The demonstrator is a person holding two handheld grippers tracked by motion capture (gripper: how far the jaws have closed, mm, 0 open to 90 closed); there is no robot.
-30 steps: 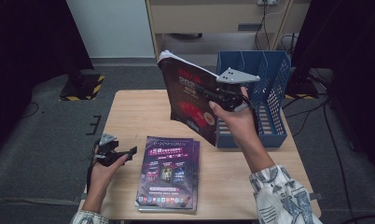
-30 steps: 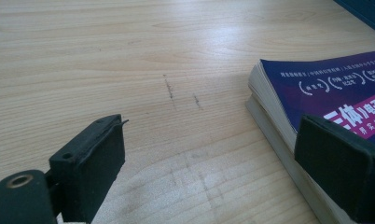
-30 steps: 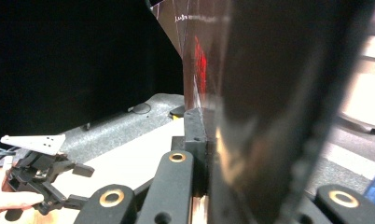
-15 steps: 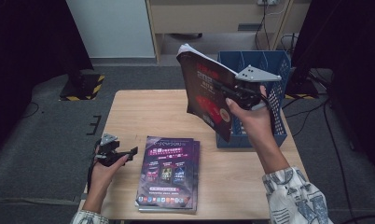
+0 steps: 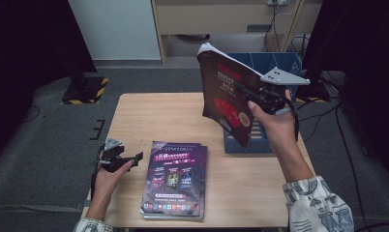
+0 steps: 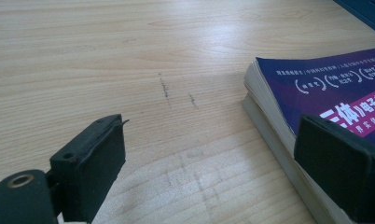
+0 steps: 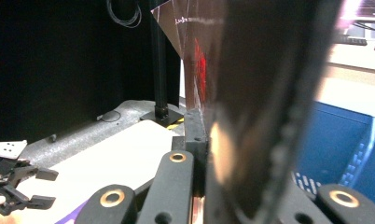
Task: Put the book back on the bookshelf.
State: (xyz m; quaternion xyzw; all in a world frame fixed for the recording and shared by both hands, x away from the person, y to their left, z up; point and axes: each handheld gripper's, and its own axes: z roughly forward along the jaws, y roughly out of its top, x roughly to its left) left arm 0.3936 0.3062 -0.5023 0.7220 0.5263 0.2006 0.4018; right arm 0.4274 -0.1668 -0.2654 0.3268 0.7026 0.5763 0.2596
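High view – red book (image 5: 225, 99) clamped upright in right gripper (image 5: 245, 92), above blue crate (image 5: 285, 63).

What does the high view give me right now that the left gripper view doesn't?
High view alone: the right hand-held gripper shut on a dark red-printed book, held tilted above the blue bin, plus both of the person's forearms.

Left gripper view alone: the left hand-held gripper with its jaws open and bare wood between them, and the page edges of two stacked books.

Shared: the purple book stack on the wooden table.

Held book (image 5: 226, 96) above rack (image 5: 279, 65), right of stack (image 5: 175, 179).
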